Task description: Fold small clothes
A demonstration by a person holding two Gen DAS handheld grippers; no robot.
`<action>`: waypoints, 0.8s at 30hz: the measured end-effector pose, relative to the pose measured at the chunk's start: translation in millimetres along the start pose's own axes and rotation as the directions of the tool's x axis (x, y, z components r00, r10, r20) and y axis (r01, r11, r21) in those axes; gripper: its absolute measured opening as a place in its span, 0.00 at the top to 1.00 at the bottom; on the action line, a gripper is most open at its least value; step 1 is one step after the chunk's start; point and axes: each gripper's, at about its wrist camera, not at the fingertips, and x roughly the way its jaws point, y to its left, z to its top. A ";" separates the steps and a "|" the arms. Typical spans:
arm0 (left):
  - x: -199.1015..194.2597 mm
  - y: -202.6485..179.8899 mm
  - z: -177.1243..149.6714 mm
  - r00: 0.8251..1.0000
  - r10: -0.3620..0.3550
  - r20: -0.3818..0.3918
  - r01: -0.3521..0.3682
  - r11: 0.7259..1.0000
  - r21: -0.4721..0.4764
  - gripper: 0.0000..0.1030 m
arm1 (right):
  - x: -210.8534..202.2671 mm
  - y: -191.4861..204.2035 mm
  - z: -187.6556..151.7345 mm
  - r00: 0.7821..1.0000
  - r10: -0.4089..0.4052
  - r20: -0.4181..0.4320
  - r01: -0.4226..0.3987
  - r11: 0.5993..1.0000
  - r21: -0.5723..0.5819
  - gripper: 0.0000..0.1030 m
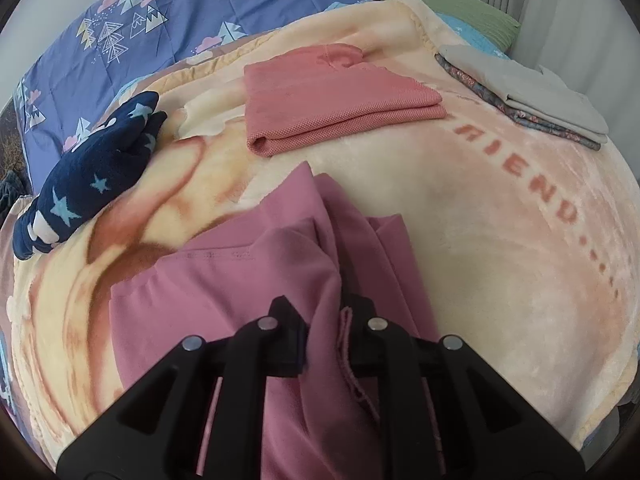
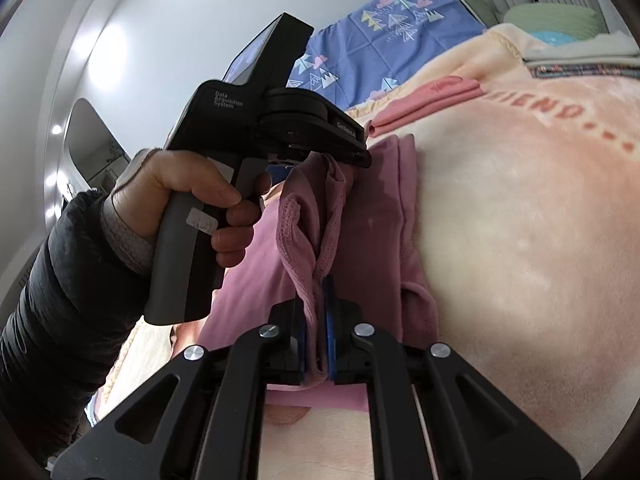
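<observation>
Left wrist view: the left tongs (image 1: 323, 320) are clamped on a raised fold of the mauve-pink garment (image 1: 248, 280), whose cloth bunches up between the two black fingers and drapes away over the cream fleece blanket (image 1: 460, 248) covering the bed. A stitched hem runs across the garment to the left of the fold. Beyond it, apart from it, lies a folded salmon-pink knit garment (image 1: 332, 100). On the far right edge of the blanket sits a stack of folded clothes (image 1: 532, 92), pale grey on top of a floral piece. To the left lies a crumpled navy garment with star print (image 1: 92, 176), partly on the blanket and partly on the blue quilt with triangular tree and cloud print (image 1: 160, 20). Red letters reading "RIEND" (image 1: 520, 172) run across the blanket.

Right wrist view: the right tongs (image 2: 318, 328) are closed on a gathered seam edge of the same mauve-pink garment (image 2: 372, 240), the cloth pinched between blue-faced pads. Ahead, the person's left hand (image 2: 192, 196), in a dark padded sleeve, grips the handle of the other gripper unit (image 2: 256, 120), whose tip meets the garment's far end. The salmon-pink folded garment (image 2: 432, 96) lies beyond on the blanket (image 2: 520, 240).
</observation>
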 end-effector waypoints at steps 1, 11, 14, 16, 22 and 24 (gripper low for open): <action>-0.6 0.6 -0.4 1.000 -0.009 0.011 0.009 1.000 0.000 0.83 | 0.3 -1.6 -0.2 1.000 0.001 -0.003 -0.001 1.000 0.007 0.93; -96.3 19.0 -33.0 0.968 -0.097 0.231 0.098 0.995 0.009 0.35 | 4.8 -14.2 1.9 1.000 0.021 -0.022 -0.020 0.999 0.049 0.93; -119.7 31.9 -78.3 0.962 -0.077 0.263 0.077 0.997 0.011 0.32 | 7.5 -18.8 1.7 0.998 0.037 -0.043 -0.033 0.997 0.073 0.90; -125.1 39.7 -117.7 0.968 -0.051 0.244 0.049 0.999 0.015 0.32 | 8.7 -23.6 1.8 0.997 0.045 -0.056 -0.040 0.995 0.093 0.88; -125.7 50.2 -219.0 0.984 -0.018 0.177 0.021 1.000 -0.014 0.31 | 14.2 -24.6 4.1 0.995 0.045 -0.092 -0.035 0.994 0.108 0.71; -125.1 50.8 -240.5 0.984 -0.043 0.175 0.048 0.998 -0.028 0.30 | 24.6 -19.5 4.6 0.991 0.028 -0.134 -0.016 0.996 0.088 0.71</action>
